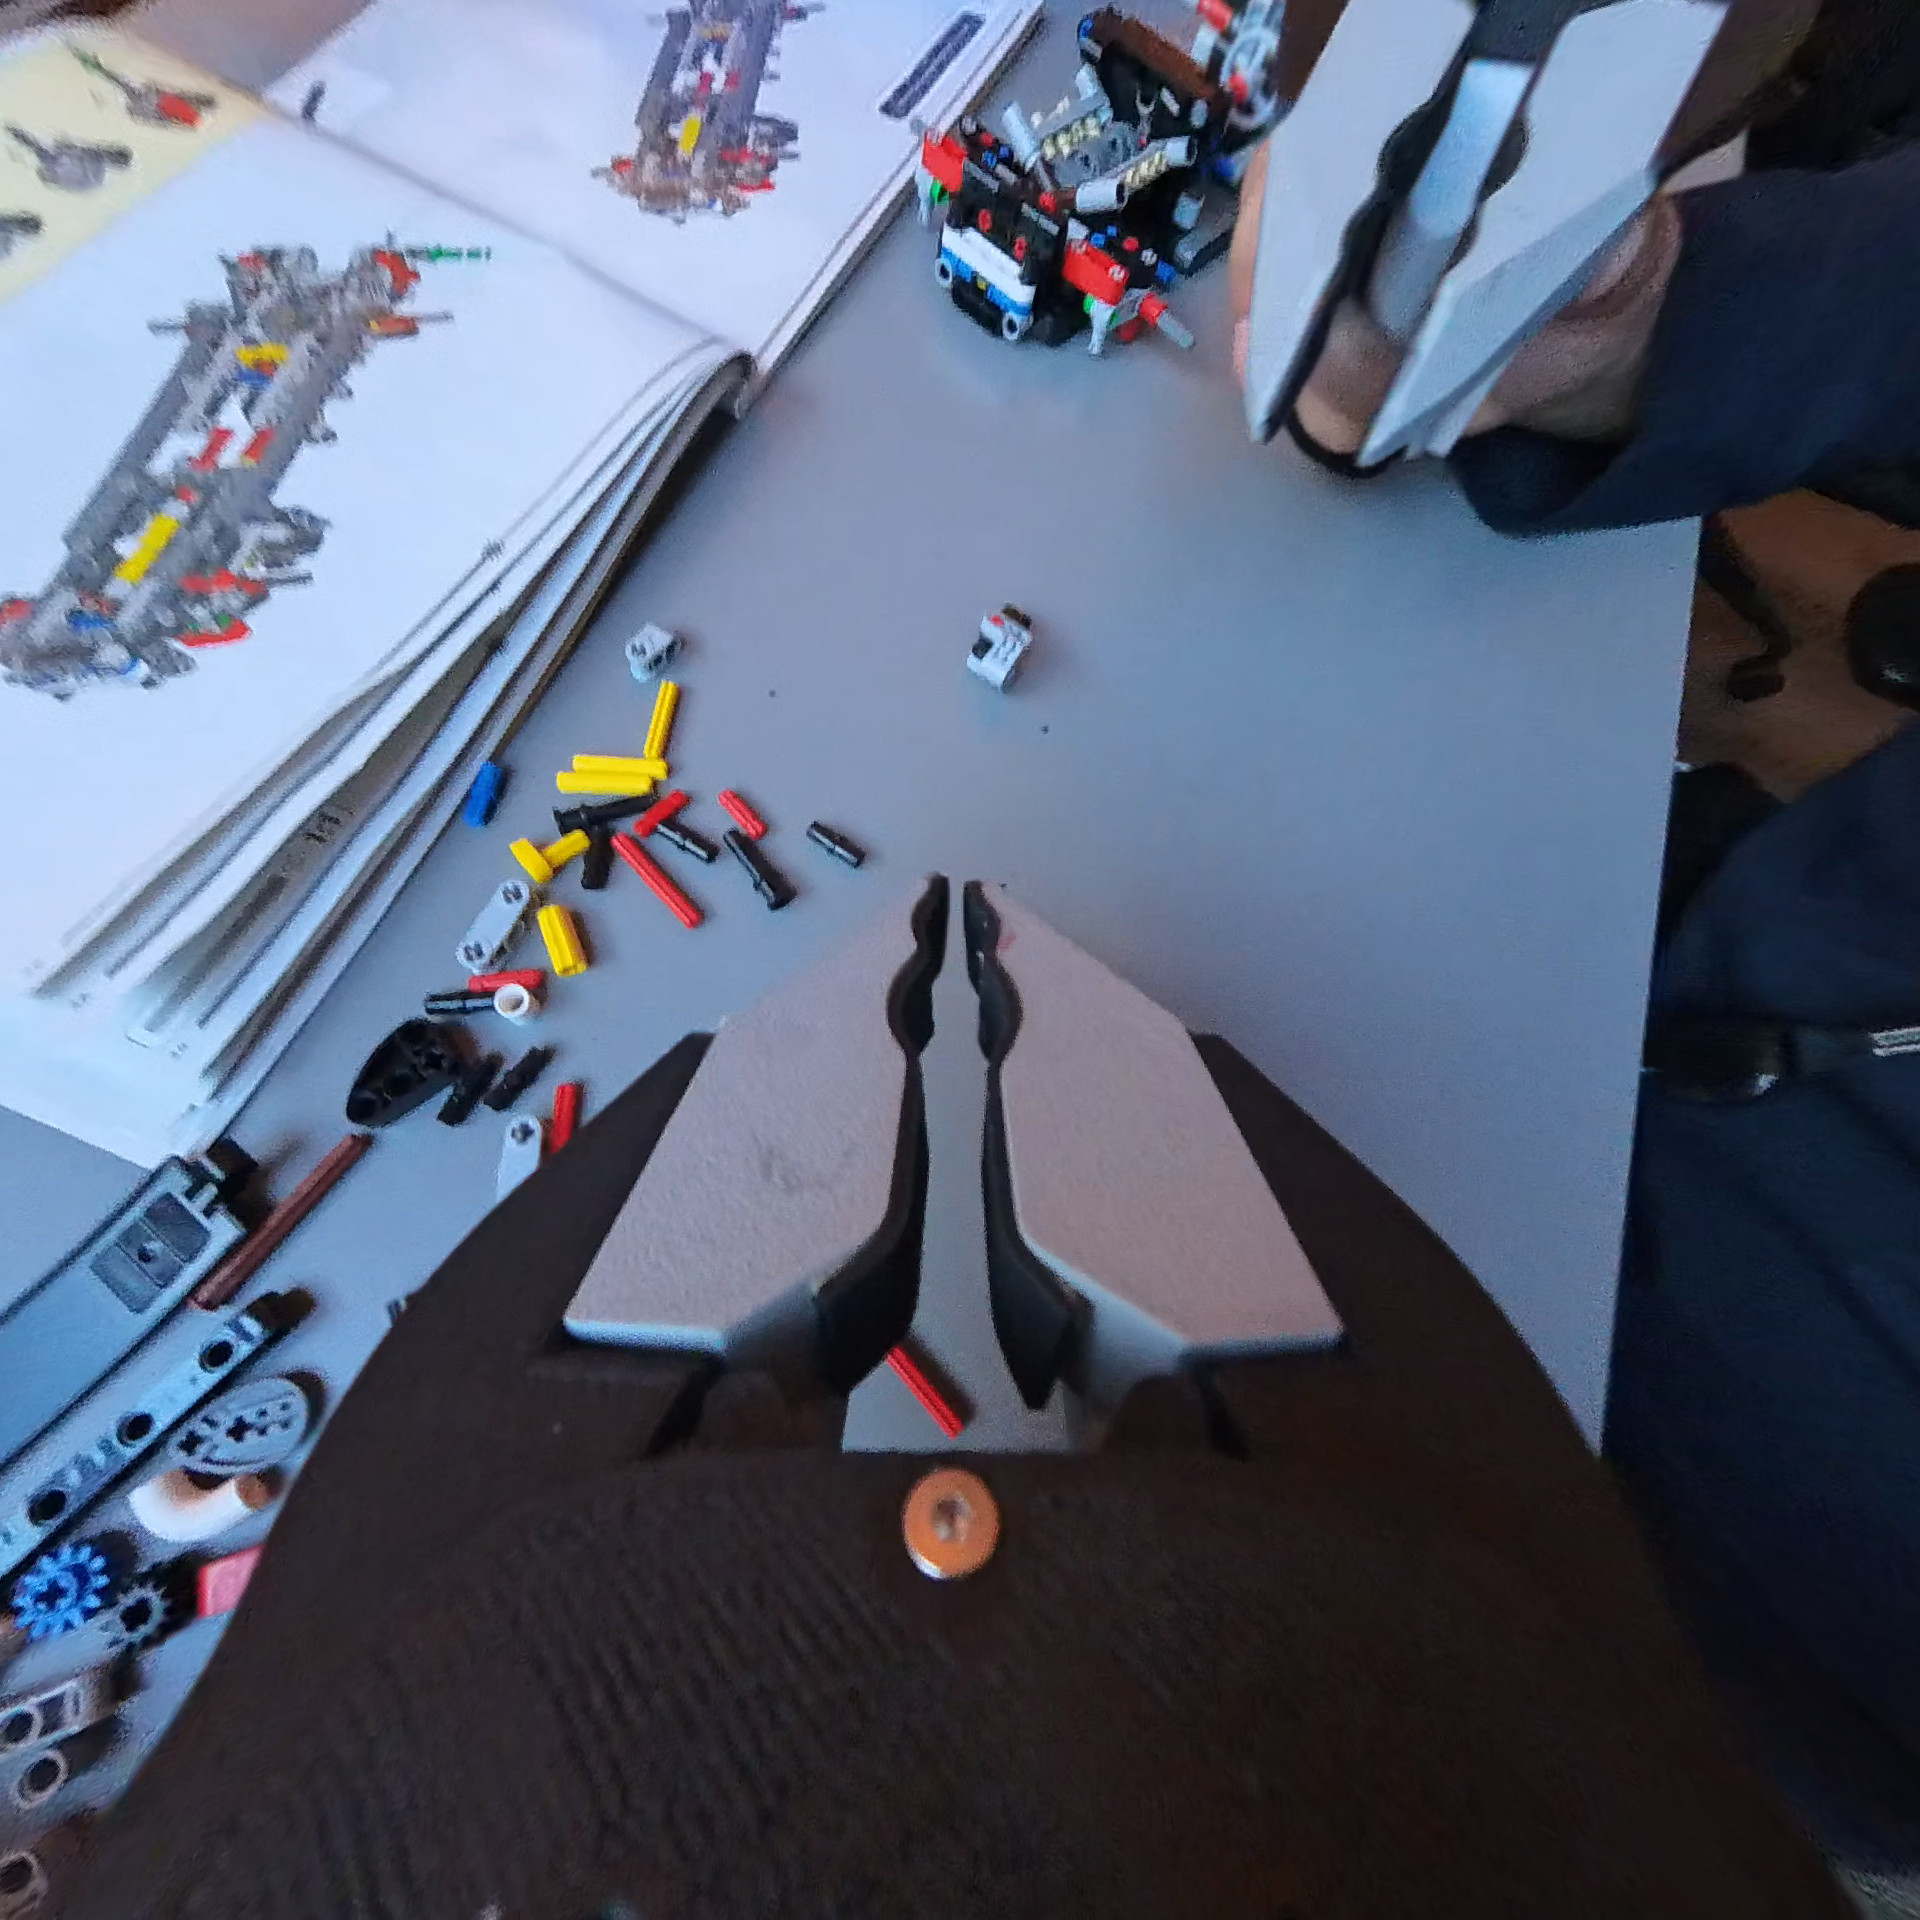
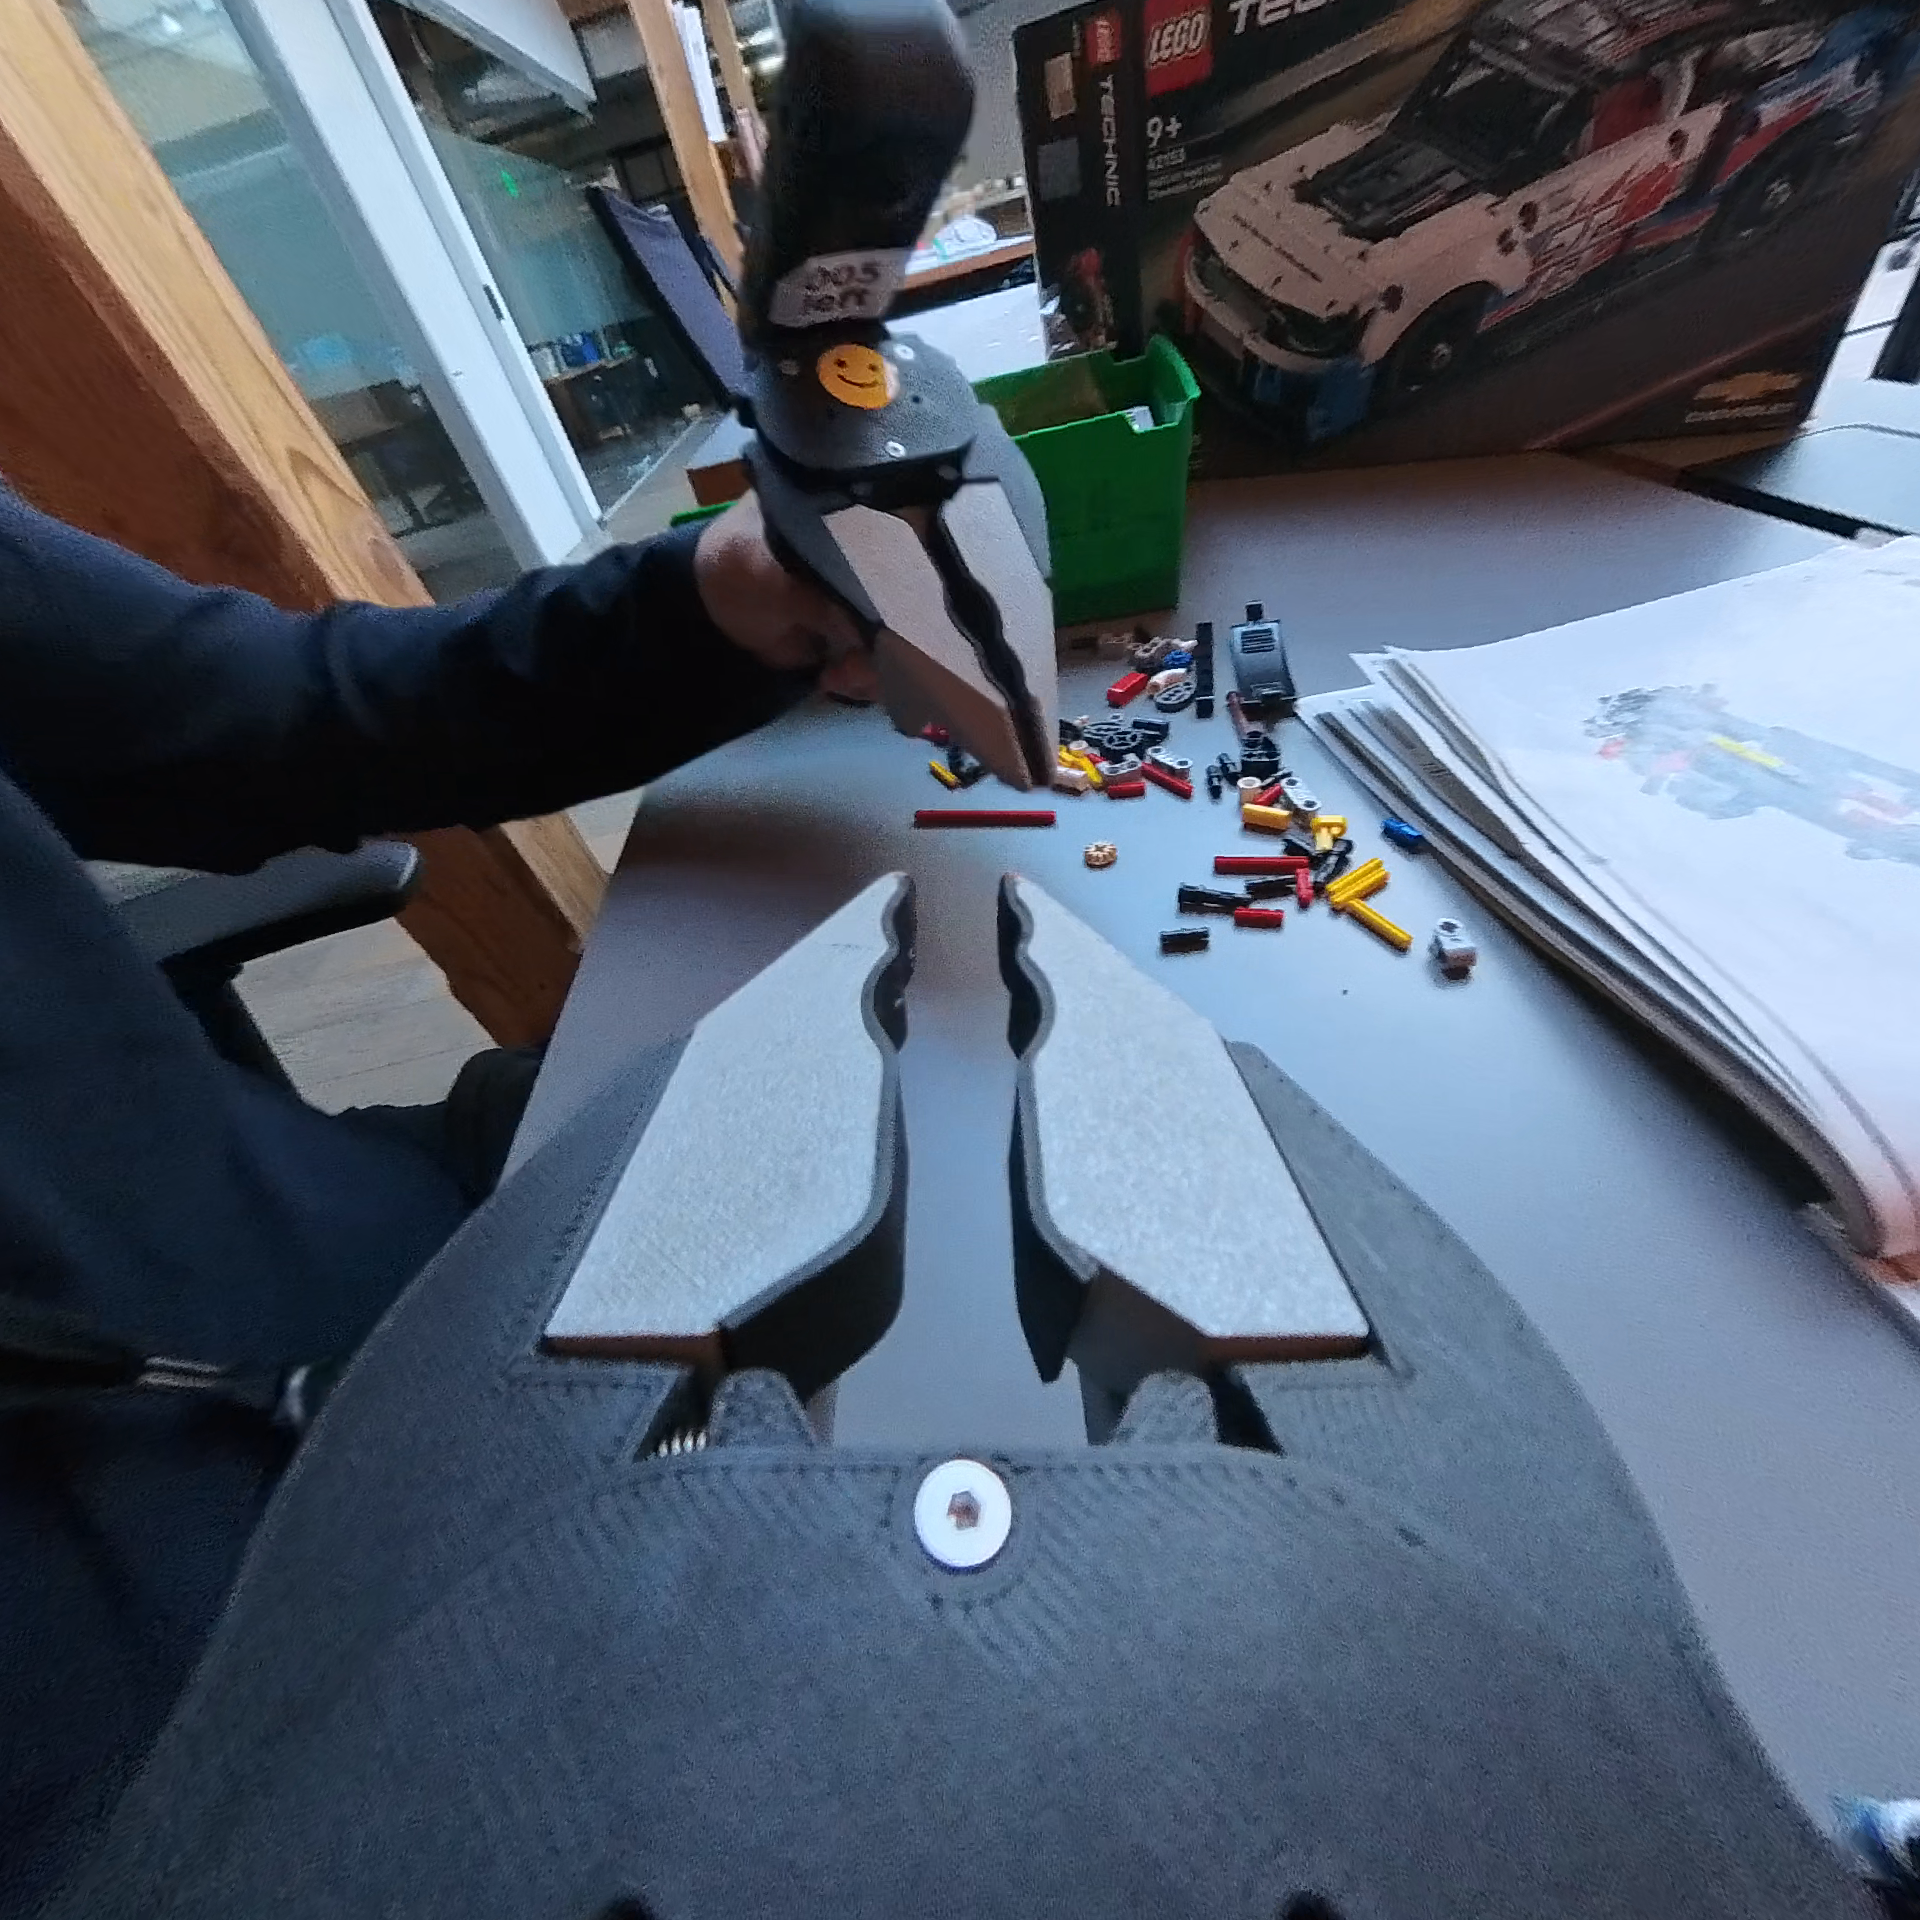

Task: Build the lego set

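The left gripper (image 2: 1034, 779) hangs nose-down over the grey table (image 1: 1299, 727) with its fingers drawn nearly together on nothing — a long red axle (image 2: 984, 819) lies loose just below its tips. The right gripper (image 2: 956, 904), narrowly parted and bare, hovers at the axle's 6 o'clock. Small parts (image 2: 1288, 862) litter the table toward 3 o'clock, beside an open booklet (image 2: 1662, 831) — presumably laid flat for reference.
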Demonstrator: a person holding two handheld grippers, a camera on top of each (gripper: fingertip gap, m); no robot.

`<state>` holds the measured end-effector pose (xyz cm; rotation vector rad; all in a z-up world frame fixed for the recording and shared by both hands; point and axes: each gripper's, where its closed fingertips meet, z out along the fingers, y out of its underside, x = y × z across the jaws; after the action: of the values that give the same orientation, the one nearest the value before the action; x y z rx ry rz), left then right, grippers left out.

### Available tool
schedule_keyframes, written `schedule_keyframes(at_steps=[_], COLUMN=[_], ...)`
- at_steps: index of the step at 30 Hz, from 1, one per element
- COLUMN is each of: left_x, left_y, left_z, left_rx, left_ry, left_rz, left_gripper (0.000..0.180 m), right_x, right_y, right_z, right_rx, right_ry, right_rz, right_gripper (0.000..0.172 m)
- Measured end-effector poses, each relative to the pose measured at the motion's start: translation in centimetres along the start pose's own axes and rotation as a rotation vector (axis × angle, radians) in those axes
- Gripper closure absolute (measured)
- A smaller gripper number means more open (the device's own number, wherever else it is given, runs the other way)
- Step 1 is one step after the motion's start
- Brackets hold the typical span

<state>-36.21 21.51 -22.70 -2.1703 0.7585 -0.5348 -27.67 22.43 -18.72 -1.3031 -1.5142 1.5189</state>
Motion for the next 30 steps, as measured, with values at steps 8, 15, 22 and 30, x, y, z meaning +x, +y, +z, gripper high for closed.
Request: schedule_keyframes(at_steps=[8, 15, 22, 30], left_x=[0.5, 1.6, -0.3, -12.4], left_y=[-3.3, -3.8, -3.3, -0.3], left_z=[2.3, 2.7, 1.5, -5.3], left_rx=[0.086, 0.233, 0.229, 0.213], left_ry=[0.115, 0.162, -0.012, -0.398], left_rz=[0.091, 0.144, 0.269, -0.205], left_gripper=[0.175, 0.173, 0.180, 0.172], right_x=[1.3, 0.4, 1.0, 1.0], right_y=[0.7, 1.6, 2.5, 1.8], right_z=[-0.4, -0.1, 0.2, -0.4], right_rx=[-0.052, -0.068, -0.109, -0.055], right_ry=[0.131, 0.089, 0.060, 0.018], right_rz=[-0.164, -0.218, -0.110, -0.024], right_gripper=[0.166, 0.172, 0.172, 0.172])
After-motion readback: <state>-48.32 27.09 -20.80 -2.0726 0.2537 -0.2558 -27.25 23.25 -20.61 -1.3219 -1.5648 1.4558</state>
